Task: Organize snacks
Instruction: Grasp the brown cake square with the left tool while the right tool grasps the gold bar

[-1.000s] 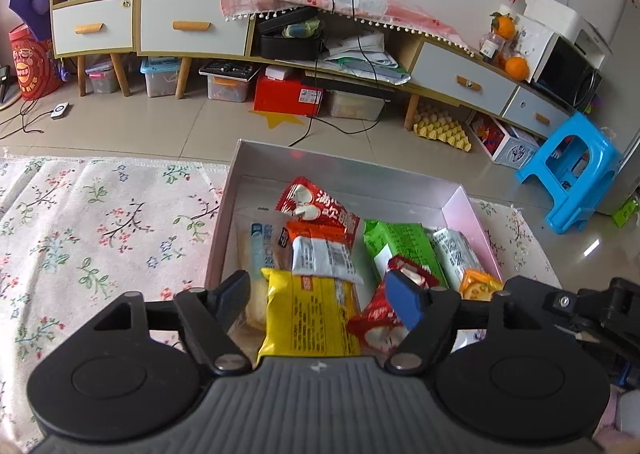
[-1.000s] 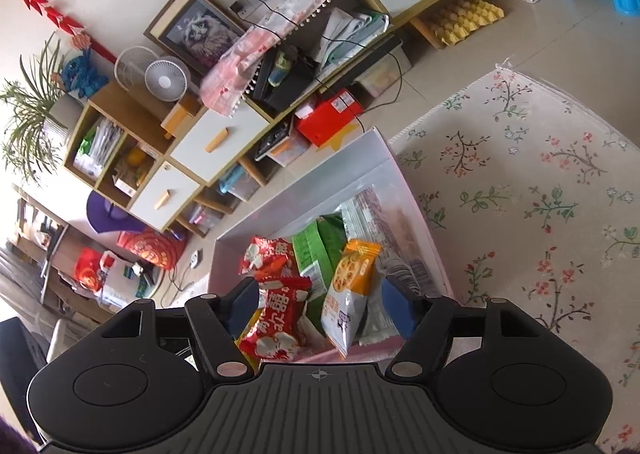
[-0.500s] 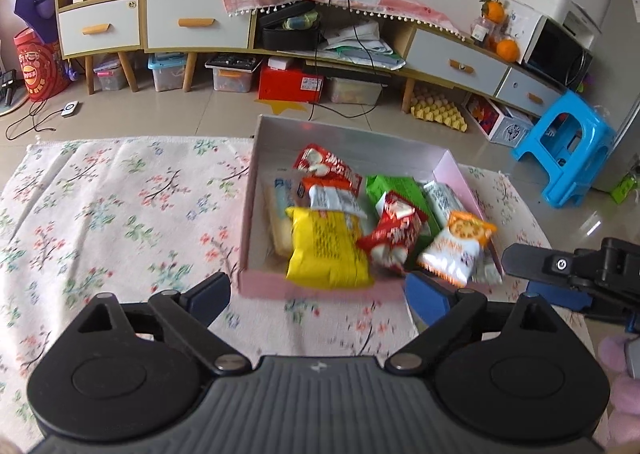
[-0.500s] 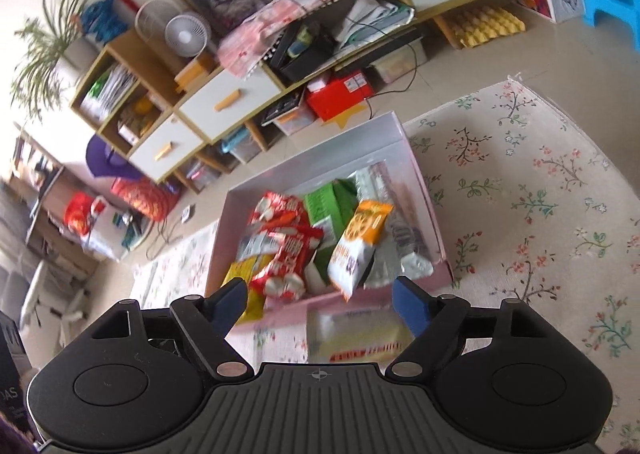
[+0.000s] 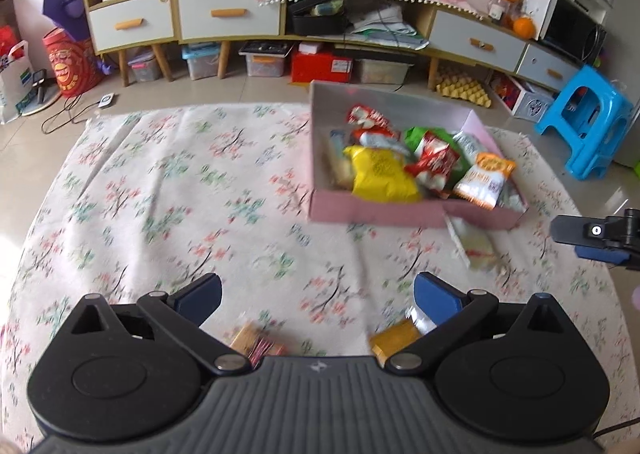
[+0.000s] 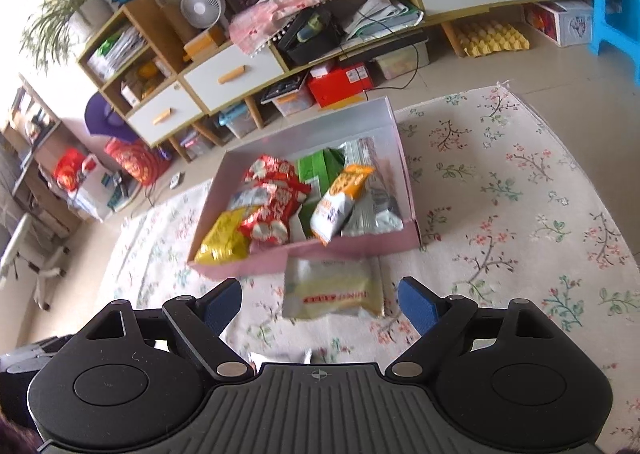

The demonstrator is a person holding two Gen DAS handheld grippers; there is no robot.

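Observation:
A pink box point(image 5: 380, 212) point(image 6: 348, 246) on the floral rug holds several snack packets, among them a yellow bag point(image 5: 380, 174) point(image 6: 222, 240), red packs point(image 5: 434, 164) and an orange-and-white pack point(image 5: 486, 180) point(image 6: 340, 198). A pale cream packet point(image 6: 332, 288) point(image 5: 474, 242) lies on the rug just in front of the box. My left gripper point(image 5: 318, 294) hangs back over the rug, jaws opening wide, nothing between them; two orange packets point(image 5: 256, 340) point(image 5: 396, 336) lie under it. My right gripper point(image 6: 320, 296) point(image 5: 592, 238) is opening too, above the cream packet without touching it.
Beyond the floral rug point(image 5: 180, 182) runs a low cabinet point(image 5: 224, 16) with storage bins and a red box point(image 5: 322, 64) under it. A blue plastic stool point(image 5: 586, 122) stands at the right. A silver wrapper point(image 6: 280, 356) peeks out near the right gripper's body.
Both grippers have pulled back from over the box and their jaws have spread wider. The snacks they stood over now lie in the box. More of the rug has come into view.

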